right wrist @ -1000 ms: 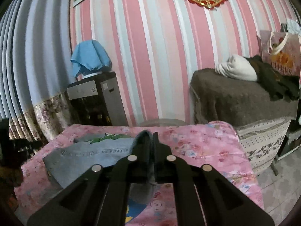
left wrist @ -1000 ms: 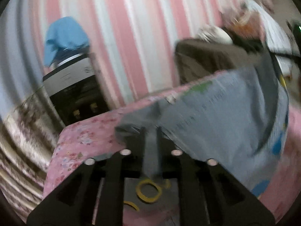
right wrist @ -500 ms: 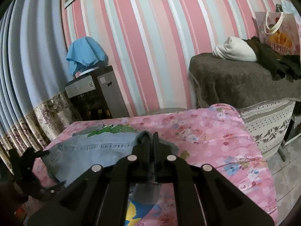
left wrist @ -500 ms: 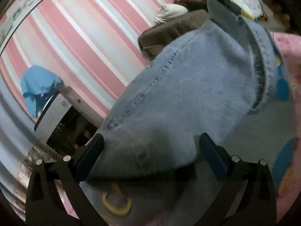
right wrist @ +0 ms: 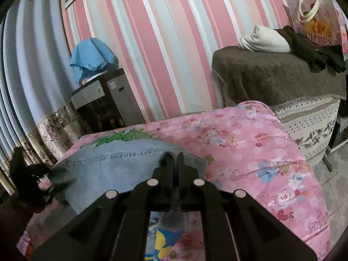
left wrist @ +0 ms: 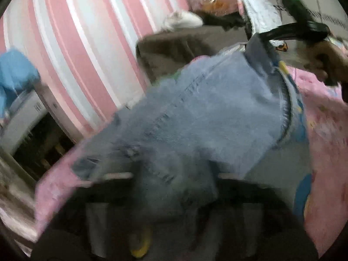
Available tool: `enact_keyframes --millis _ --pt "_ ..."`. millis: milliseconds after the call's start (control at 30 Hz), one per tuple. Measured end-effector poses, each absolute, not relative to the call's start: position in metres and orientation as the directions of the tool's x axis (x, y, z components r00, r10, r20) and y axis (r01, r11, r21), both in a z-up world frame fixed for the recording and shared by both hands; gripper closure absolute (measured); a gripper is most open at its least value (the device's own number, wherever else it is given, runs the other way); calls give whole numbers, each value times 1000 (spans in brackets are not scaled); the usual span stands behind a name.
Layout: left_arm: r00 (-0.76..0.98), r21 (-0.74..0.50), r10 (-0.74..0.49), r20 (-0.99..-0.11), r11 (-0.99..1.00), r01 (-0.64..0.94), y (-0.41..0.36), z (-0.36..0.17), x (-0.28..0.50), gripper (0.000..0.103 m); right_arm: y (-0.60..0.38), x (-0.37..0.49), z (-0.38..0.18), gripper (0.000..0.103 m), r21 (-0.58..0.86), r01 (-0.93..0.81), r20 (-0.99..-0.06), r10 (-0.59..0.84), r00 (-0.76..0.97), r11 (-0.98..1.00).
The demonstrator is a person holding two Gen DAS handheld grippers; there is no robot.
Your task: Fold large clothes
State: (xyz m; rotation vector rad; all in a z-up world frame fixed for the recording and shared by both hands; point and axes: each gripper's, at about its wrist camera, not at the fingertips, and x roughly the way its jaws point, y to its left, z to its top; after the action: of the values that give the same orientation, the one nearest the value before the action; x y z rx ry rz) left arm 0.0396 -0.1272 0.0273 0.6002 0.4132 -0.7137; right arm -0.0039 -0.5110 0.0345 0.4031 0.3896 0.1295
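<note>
Right gripper [right wrist: 174,158] is pinched tight on a denim [right wrist: 113,163] edge at centre frame; the denim lies across the pink sheet [right wrist: 261,163], spreading to the lower left; left gripper [left wrist: 169,195] is blurred and draped in cloth, so I cannot tell its jaws; this looks like the fold-over step, mid-carry; next move, I judge, calls for laying the held edge flat and square, then letting go.
</note>
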Motion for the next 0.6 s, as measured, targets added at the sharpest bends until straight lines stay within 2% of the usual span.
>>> enact_keyframes --millis 33,100,167,233,333,400,433,467,500,533,600 --pt "685 367 -500 -530 592 717 -120 30 32 5 -512 -4 33 99 410 -48 -340 202 919 911" --pt "659 355 -497 -564 575 737 -114 28 29 3 -512 -4 32 99 418 -52 -333 207 920 907" --pt "677 415 -463 -572 549 726 -113 18 24 3 -511 -4 32 98 429 -57 -326 213 921 901" --pt "720 529 -399 -568 493 691 -121 -1 22 3 -509 -3 31 97 440 -63 -320 223 921 896" --pt "792 672 -347 -502 421 610 -135 -17 21 3 -506 -2 30 97 439 -65 -321 224 920 896" --pt "802 697 -369 -469 402 593 -144 -14 22 4 -505 -2 29 97 443 -63 -323 224 919 894" --pt "798 690 -375 -472 406 599 -149 -11 27 11 -504 -3 27 97 446 -60 -326 224 919 893" --pt "792 681 -373 -484 409 608 -154 -10 32 34 -504 -3 25 97 447 -59 -328 225 917 892" --pt "780 662 -363 -509 414 625 -158 -9 42 75 -503 -4 23 97 448 -59 -332 227 915 892" --pt "765 636 -333 -552 426 644 -163 -11 57 95 -501 -5 21 97 448 -59 -334 228 914 892" --pt "741 581 -350 -573 465 668 -163 -7 69 97 -500 -6 19 99 448 -63 -339 235 911 892"
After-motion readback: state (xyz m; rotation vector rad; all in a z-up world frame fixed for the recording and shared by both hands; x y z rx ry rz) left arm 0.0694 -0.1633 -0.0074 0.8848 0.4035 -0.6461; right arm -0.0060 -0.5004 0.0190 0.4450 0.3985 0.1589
